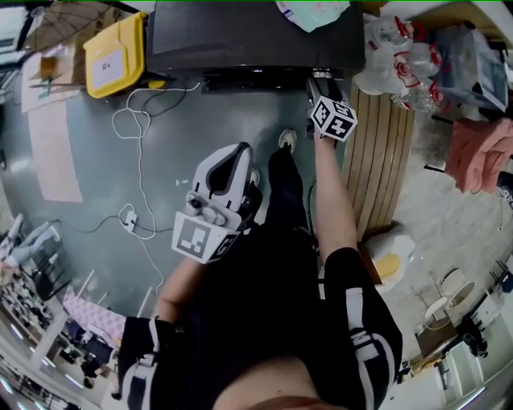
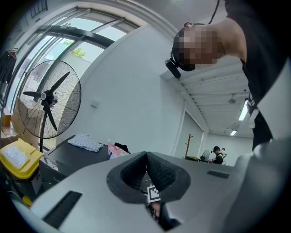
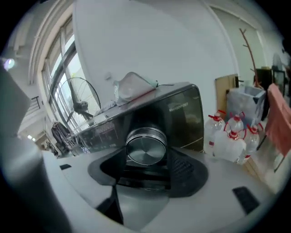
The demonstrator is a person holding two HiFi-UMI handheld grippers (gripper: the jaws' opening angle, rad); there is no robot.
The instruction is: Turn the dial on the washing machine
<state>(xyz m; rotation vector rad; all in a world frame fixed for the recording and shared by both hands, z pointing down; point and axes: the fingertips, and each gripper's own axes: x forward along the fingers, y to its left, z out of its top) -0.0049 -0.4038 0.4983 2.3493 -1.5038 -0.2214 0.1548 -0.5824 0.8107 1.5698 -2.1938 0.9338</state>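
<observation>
Washing machine (image 1: 256, 36) at the floor's far edge, plastic bag (image 1: 313, 12) on top near its right corner. Dial (image 3: 145, 146) on its front, between the right gripper (image 3: 145, 159) jaws. Lidded bin (image 1: 116, 54) just left of it; water bottles (image 1: 394, 58) right, slatted wooden board (image 1: 381, 152) before them.

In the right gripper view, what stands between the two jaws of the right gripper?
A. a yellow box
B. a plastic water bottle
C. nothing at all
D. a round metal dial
D: the round metal dial on the washing machine sits between the spread jaws of the right gripper.
</observation>
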